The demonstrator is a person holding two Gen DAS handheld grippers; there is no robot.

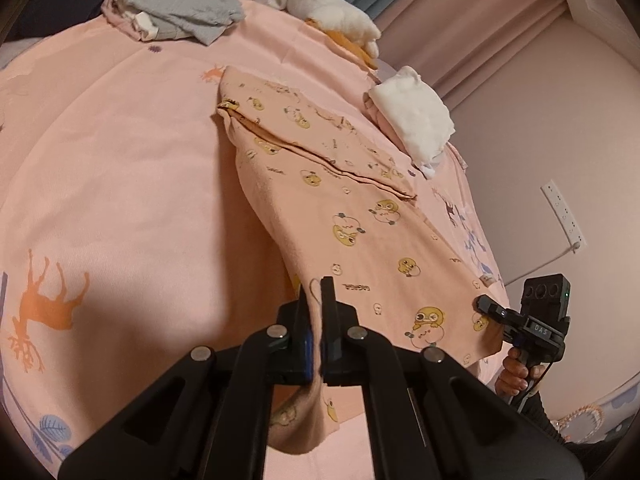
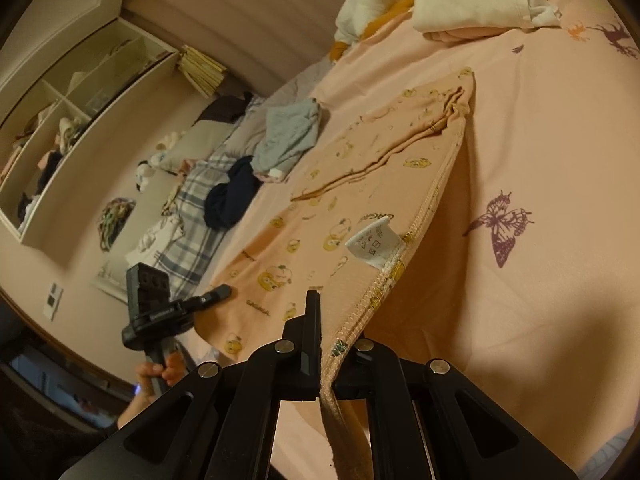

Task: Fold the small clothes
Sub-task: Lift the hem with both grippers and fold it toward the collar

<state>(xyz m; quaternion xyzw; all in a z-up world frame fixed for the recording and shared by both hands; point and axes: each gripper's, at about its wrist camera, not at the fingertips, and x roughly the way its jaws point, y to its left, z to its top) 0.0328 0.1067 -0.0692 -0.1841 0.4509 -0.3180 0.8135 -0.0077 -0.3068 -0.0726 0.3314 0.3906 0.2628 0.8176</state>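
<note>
Pinching on both sides: left gripper [image 1: 316, 300] closed on a near corner of the peach chick-print garment [image 1: 340, 208], cloth sandwiched between its fingers [image 1: 329, 312] and trailing down below the jaws; right gripper [image 2: 320, 320] clamped over the stitched hem [image 2: 372, 304] of the same garment, hem running up toward 1 o'clock in the right wrist view. White care label [image 2: 374, 246] standing up just beside that hem, at 12 o'clock from the right gripper. Near end lifted off the pink bedsheet [image 1: 120, 184]; far end lying flat on the bed, toward 12 o'clock, with one layer already turned over along a long crease.

Judged step: carrying the near edge up and over toward the far end. To do it well: keep both grips level and evenly apart so the edge stays taut, move the pair together, lay corner on corner, then release only once the cloth rests flat. Watch for the label side twisting.

Outward: folded white cloth [image 1: 412, 120] near 1 o'clock, grey clothes pile [image 1: 184, 4] at 11 o'clock, plush toy [image 1: 320, 4] at 12.
</note>
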